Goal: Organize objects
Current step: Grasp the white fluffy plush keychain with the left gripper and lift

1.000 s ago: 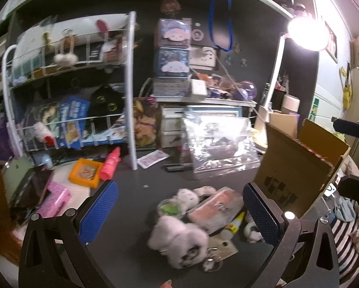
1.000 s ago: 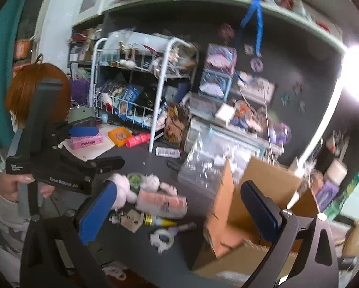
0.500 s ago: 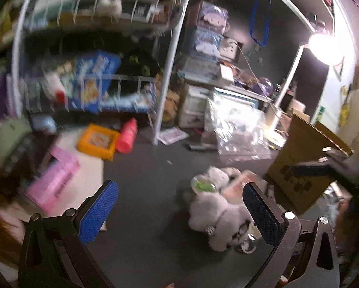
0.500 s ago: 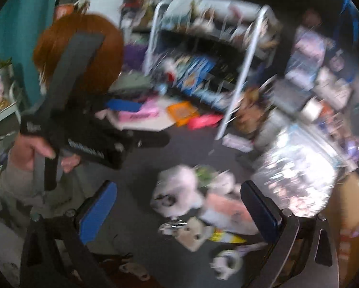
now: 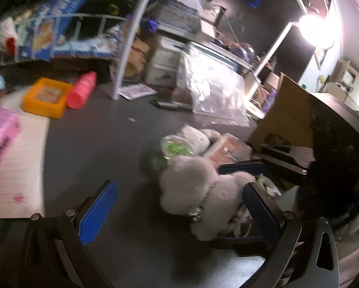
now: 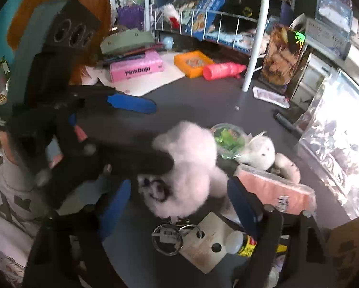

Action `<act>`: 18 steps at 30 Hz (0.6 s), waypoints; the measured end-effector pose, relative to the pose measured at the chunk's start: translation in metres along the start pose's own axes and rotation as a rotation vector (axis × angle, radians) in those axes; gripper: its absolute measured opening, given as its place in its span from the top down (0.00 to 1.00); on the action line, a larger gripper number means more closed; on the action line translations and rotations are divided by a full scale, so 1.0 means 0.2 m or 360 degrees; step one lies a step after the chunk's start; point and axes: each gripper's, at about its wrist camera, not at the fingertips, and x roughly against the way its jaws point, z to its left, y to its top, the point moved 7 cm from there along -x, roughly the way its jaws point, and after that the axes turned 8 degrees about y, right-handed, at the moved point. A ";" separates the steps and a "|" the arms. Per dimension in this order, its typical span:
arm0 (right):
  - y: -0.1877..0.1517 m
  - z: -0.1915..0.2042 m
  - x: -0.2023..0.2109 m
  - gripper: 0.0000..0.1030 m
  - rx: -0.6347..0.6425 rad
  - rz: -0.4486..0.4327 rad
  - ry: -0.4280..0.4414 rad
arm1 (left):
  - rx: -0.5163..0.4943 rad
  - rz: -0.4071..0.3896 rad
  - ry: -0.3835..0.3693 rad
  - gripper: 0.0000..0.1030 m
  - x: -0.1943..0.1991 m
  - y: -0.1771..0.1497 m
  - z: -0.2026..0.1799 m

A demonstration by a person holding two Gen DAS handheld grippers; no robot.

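A fluffy white plush [image 6: 186,168] with a dark face lies on the dark desk [image 5: 102,148] in a small pile. My right gripper [image 6: 179,206] straddles it from above. Its jaws are closing, the plush is between them, and the pads do not visibly press it. My left gripper [image 5: 179,212] comes in from the other side, open, with the same plush [image 5: 198,192] against its right finger. In the right wrist view the left gripper's lower finger [image 6: 143,160] touches the fur. A key ring [image 6: 170,237] hangs from the plush.
Beside the plush lie a clear tub with green contents [image 6: 227,139], a small white plush [image 6: 258,151], a pink packet [image 6: 273,189], a card tag [image 6: 203,242] and a small tube [image 6: 246,242]. A cardboard box [image 5: 282,110] stands right, a clear bag [image 5: 213,91] behind it. An orange tray [image 6: 192,61], pink bottle [image 6: 222,70] and rack post [image 6: 256,48] stand farther back.
Both grippers have dropped and tilted down onto the pile. The right jaws have narrowed around the fluffy plush. The left gripper has come in close to the plush.
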 end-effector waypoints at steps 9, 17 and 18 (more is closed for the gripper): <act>-0.02 -0.02 -0.04 0.41 0.0031 0.0021 -0.0022 | -0.0043 0.0052 -0.0087 0.00 -0.06 -0.04 -0.09; -0.01 0.02 -0.01 0.56 0.0118 -0.0003 -0.0066 | -0.0057 0.0079 -0.0059 0.27 -0.04 -0.05 -0.13; 0.00 0.03 0.01 0.56 0.0120 -0.0012 -0.0059 | -0.0067 0.0063 -0.0049 0.27 -0.01 -0.03 -0.14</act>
